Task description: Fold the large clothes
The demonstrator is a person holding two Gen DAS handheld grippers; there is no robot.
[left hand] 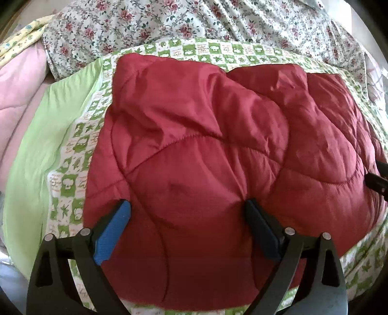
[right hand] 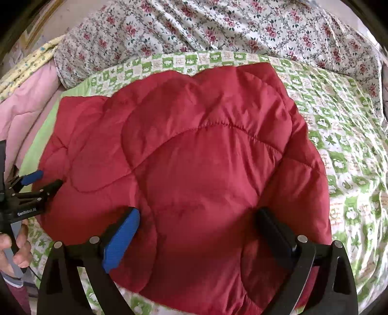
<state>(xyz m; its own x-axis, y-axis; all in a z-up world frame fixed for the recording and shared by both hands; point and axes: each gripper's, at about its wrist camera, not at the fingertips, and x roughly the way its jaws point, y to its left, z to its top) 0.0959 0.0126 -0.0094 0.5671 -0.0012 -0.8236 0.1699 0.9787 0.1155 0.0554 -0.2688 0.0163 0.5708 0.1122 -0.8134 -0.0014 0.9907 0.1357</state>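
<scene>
Red quilted garment (left hand: 218,150) lies folded on the green patterned sheet (left hand: 72,155).

Left gripper (left hand: 188,206) is over the garment's near edge, fingers spread wide, holding nothing. Right gripper (right hand: 197,214) is likewise over the near edge, fingers apart and empty. Beyond the garment's far edge lies a floral cover (left hand: 194,21); left of it, pink bedding (left hand: 19,84).

Home bedroom: floral bedding (left hand: 169,26).
</scene>
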